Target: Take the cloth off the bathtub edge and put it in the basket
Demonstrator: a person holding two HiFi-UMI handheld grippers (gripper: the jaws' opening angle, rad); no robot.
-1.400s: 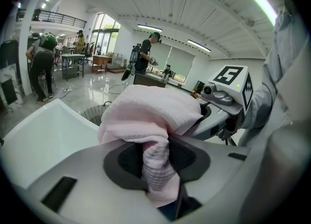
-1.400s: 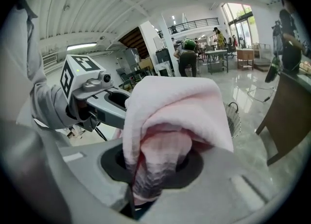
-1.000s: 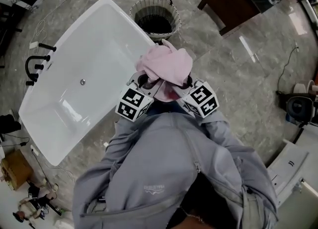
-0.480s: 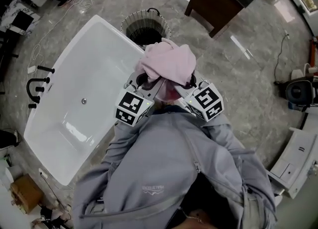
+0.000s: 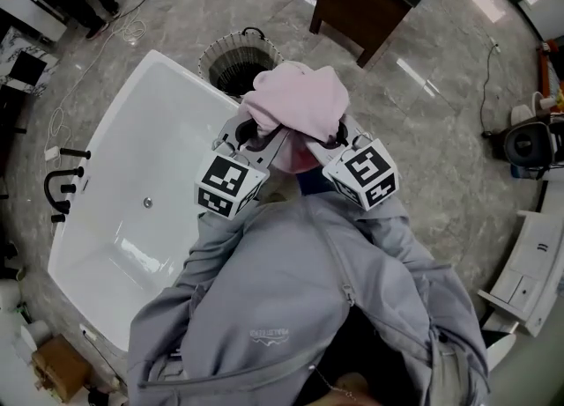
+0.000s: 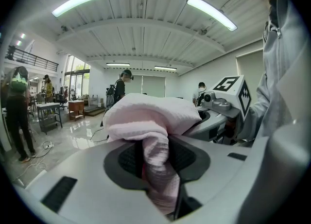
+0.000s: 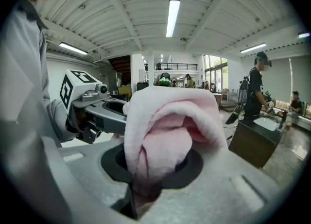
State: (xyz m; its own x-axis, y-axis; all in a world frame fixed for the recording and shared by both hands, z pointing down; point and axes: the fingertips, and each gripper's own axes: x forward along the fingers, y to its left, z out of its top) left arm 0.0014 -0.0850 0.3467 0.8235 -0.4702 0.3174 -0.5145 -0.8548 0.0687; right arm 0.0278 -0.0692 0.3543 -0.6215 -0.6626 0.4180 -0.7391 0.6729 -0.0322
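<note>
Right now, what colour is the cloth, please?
The cloth is pale pink, clearest in the head view.

No print can be read; the small logo (image 5: 270, 335) on the grey jacket (image 5: 264, 263) is blurred.

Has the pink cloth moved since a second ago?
Yes. The pink cloth has moved toward the round slatted basket beyond the white bathtub corner, now overlapping its rim.

grey marble floor (image 5: 441, 149) | dark wooden cabinet (image 5: 357, 8) | ceiling strip lights (image 7: 172, 16)
</note>
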